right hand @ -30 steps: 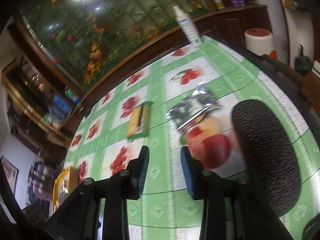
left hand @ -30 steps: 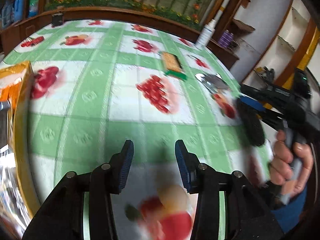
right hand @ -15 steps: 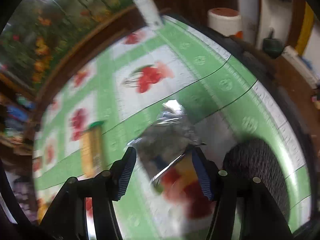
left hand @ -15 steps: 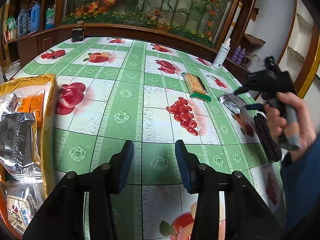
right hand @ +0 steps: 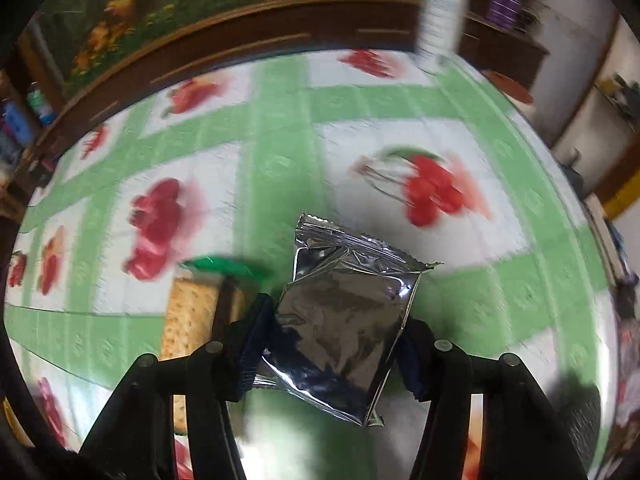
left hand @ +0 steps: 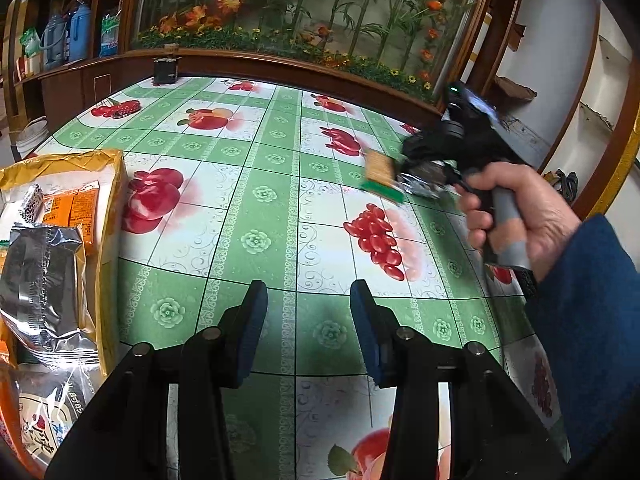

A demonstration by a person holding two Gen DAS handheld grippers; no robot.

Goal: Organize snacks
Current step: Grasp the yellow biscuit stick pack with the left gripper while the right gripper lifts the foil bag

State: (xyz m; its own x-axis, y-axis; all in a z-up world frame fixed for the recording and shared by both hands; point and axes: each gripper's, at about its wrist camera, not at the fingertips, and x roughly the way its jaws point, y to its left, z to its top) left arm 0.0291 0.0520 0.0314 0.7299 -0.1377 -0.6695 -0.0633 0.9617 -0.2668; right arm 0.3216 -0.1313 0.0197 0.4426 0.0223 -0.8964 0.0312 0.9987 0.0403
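Note:
A silver foil snack packet (right hand: 344, 320) lies between the fingers of my right gripper (right hand: 336, 340), which closes around it over the fruit-print tablecloth; it also shows in the left wrist view (left hand: 420, 184) under that gripper (left hand: 424, 160). A cracker pack with a green end (right hand: 192, 312) lies just left of it, also visible in the left wrist view (left hand: 380, 172). My left gripper (left hand: 306, 320) is open and empty above the near table. A yellow box (left hand: 108, 216) at left holds several snack packets (left hand: 44, 280).
A white bottle (right hand: 440, 16) stands at the far table edge. A small dark box (left hand: 165, 70) sits at the far side. A wooden ledge with flowers borders the table. Shelves stand at the right.
My right gripper has moved forward over the silver packet and its fingers now sit on both sides of it. My left gripper has stayed open and nearly still.

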